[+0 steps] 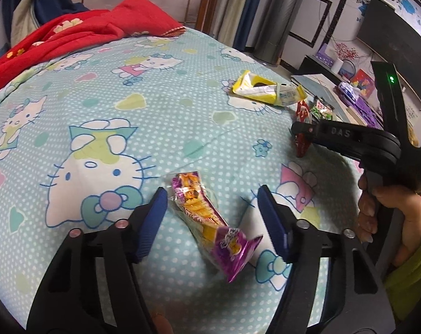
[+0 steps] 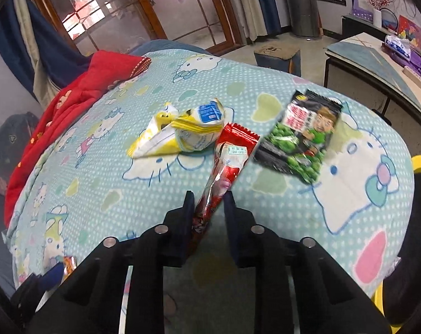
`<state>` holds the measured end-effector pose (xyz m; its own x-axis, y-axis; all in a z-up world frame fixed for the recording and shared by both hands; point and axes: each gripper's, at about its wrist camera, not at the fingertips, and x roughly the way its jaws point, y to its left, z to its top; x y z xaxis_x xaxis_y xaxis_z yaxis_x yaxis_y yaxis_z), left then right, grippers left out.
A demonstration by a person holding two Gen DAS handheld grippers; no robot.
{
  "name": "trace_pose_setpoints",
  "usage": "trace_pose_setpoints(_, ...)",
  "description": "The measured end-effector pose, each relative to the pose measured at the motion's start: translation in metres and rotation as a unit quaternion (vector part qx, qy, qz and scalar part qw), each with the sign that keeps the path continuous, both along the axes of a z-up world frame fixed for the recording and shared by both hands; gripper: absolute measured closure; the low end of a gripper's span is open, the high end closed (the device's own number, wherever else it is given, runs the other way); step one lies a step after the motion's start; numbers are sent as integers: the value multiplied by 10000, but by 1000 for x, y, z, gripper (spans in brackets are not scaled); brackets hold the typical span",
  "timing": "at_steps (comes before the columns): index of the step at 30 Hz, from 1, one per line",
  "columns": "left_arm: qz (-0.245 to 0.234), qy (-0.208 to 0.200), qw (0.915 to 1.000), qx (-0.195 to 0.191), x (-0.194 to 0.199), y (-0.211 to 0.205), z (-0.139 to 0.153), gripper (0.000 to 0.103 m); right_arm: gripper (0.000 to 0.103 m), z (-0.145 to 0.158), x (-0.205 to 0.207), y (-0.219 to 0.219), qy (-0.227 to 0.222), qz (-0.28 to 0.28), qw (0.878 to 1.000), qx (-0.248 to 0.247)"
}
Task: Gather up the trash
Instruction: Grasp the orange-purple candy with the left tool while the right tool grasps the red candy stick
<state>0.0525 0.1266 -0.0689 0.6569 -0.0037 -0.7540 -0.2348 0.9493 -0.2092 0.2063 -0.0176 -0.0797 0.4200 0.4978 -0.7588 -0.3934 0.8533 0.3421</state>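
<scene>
My right gripper [image 2: 207,203] had its jaws closed on the red wrapper [image 2: 227,161], lifted over the Hello Kitty bed sheet [image 1: 85,117]; its white label was too blurred to read. My left gripper [image 1: 212,208] hung with jaws wide apart around the purple-and-yellow wrapper [image 1: 210,222], apparently not touching it. "DAS" showed on the right gripper's arm.

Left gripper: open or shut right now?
Open. The left gripper has its fingers spread wide on either side of the purple wrapper, not touching it.
</scene>
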Motion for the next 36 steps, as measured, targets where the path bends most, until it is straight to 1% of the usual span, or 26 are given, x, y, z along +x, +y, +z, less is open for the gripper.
trace_pose_setpoints(1, -31, 4, 10000, -8, 0, -1, 0, 53, 83, 0, -3, -3, 9, 29, 10000, 26)
trace_pose_setpoints(2, -70, 19, 10000, 1, 1, -3, -1, 57, 83, 0, -5, -5, 18, 53, 10000, 44)
trace_pose_setpoints(3, -97, 31, 9999, 10, 1, -4, -1, 64, 83, 1, -8, -8, 36, 70, 9999, 81)
trace_pose_setpoints(4, -117, 35, 9999, 14, 2, -5, -1, 74, 84, 0, -10, -11, 68, 85, 9999, 128)
trace_pose_setpoints(6, -201, 29, 9998, 13, 1, -7, -1, 82, 84, 1, -15, -17, 85, 133, 9997, 188)
trace_pose_setpoints(8, -336, 11, 9994, 6, 1, -11, 0, 88, 86, 3, -21, -22, 43, 166, 9997, 198)
trace_pose_setpoints(14, -684, -136, 9974, 176, 2, -27, 4, 92, 87, 8, -38, -42, 27, 375, 9986, 371)
trace_pose_setpoints(15, -720, -157, 9971, 180, 2, -28, 5, 103, 88, 10, -40, -43, 20, 414, 9984, 377)
trace_pose_setpoints(19, -781, -256, 9966, 16, 3, -31, 7, 103, 88, 16, -52, -55, -98, 540, 9978, 373)
trace_pose_setpoints(25, -864, -247, 9960, 32, 7, -37, 9, 103, 89, 23, -55, -70, -225, 488, 9977, 416)
trace_pose_setpoints(28, -1001, -252, 9945, -192, 5, -35, 15, 103, 89, 28, -55, -75, -283, 471, 9975, 442)
trace_pose_setpoints(29, -997, -288, 9945, -163, 3, -34, 18, 101, 89, 30, -55, -77, -301, 474, 9974, 453)
trace_pose_setpoints(30, -1048, -282, 9940, -123, 2, -34, 20, 92, 89, 32, -55, -79, -321, 477, 9973, 463)
trace_pose_setpoints(31, -1180, -234, 9927, -106, 0, -34, 21, 75, 89, 34, -56, -81, -346, 484, 9971, 468)
trace_pose_setpoints(33, -1440, -122, 9894, -111, -3, -35, 20, 61, 89, 36, -55, -84, -378, 488, 9970, 467)
trace_pose_setpoints(36, -1700, 52, 9854, 118, -9, -40, 15, 58, 89, 39, -54, -93, -416, 461, 9970, 465)
